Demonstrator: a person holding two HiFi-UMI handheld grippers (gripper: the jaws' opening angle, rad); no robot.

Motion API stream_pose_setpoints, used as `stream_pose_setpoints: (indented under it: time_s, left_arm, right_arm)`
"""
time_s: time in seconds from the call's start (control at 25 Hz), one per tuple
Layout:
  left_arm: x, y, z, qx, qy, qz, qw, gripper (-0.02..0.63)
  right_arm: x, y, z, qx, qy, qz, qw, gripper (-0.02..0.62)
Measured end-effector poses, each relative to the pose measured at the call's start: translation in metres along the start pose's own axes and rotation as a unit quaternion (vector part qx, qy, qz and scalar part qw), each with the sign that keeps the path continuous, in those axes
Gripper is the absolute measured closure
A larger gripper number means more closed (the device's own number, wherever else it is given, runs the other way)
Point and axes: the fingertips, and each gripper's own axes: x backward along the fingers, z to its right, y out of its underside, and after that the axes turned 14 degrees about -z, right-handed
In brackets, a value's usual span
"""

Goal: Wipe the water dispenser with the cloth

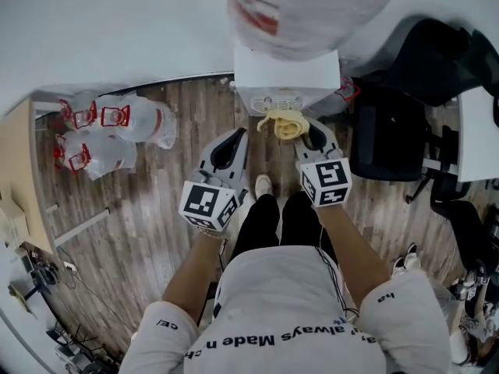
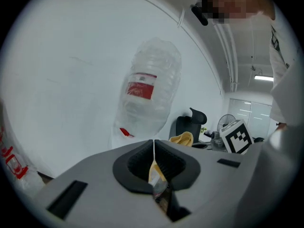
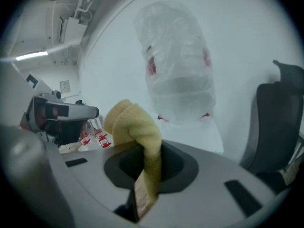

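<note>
While one yellow cloth (image 1: 284,125) is pinched in the right hand-held gripper (image 1: 313,136) beside the one water dispenser (image 1: 287,80), the left hand-held gripper (image 1: 231,148) is pressed together, empty.

**Count by kind**

One water dispenser (image 1: 287,75) carries one upturned bottle (image 1: 304,6). There is one yellow cloth (image 1: 285,125). Two grippers show: left gripper (image 1: 236,139) and right gripper (image 1: 313,131). At least two bagged bottles (image 1: 136,123) and one black chair (image 1: 390,131) are also visible.
</note>
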Motion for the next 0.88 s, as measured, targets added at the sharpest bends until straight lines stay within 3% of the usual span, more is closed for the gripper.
stream_pose_setpoints:
  time_s: [0.44, 0.88]
  left_arm:
    - [0.041, -0.072, 0.044, -0.031, 0.006, 0.036, 0.9988, 0.581]
    - [0.088, -0.126, 0.082, -0.070, 0.017, 0.069, 0.9950, 0.580]
  right_arm:
    - [0.105, -0.084, -0.007, 0.026, 0.002, 0.068, 0.997, 0.534]
    - [0.187, -0.133, -0.030, 0.061, 0.005, 0.126, 0.990, 0.534]
